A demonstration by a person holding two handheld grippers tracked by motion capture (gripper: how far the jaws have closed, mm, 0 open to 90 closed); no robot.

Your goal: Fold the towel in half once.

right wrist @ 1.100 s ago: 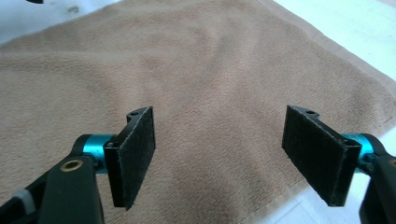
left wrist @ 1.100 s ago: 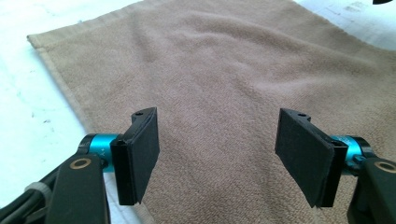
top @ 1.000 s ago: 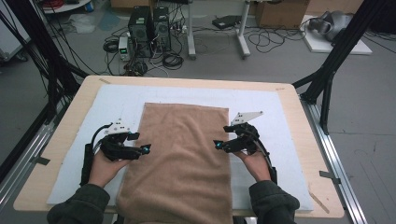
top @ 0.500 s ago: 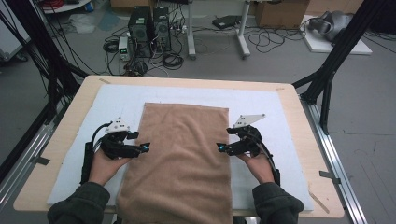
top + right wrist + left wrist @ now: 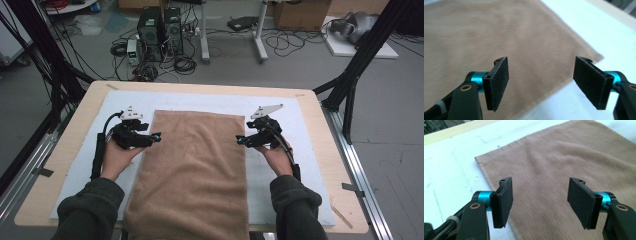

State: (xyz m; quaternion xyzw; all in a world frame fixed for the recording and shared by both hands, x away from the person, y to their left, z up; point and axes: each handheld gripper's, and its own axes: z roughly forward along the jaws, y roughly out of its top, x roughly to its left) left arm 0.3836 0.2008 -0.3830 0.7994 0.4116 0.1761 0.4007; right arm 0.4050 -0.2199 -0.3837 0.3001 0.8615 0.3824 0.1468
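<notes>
A light wooden table is carrying a white mat that is covering most of its top. A brown towel is lying flat along the mat's middle, its near end hanging over the table's near edge.

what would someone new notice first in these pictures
A big brown towel lies flat down the middle of the white mat on the wooden table, its near end hanging over the table's edge. The left gripper and the right gripper sit at the towel's two long edges, both open. Beyond the table, computers and tangled cables cover the floor.
</notes>
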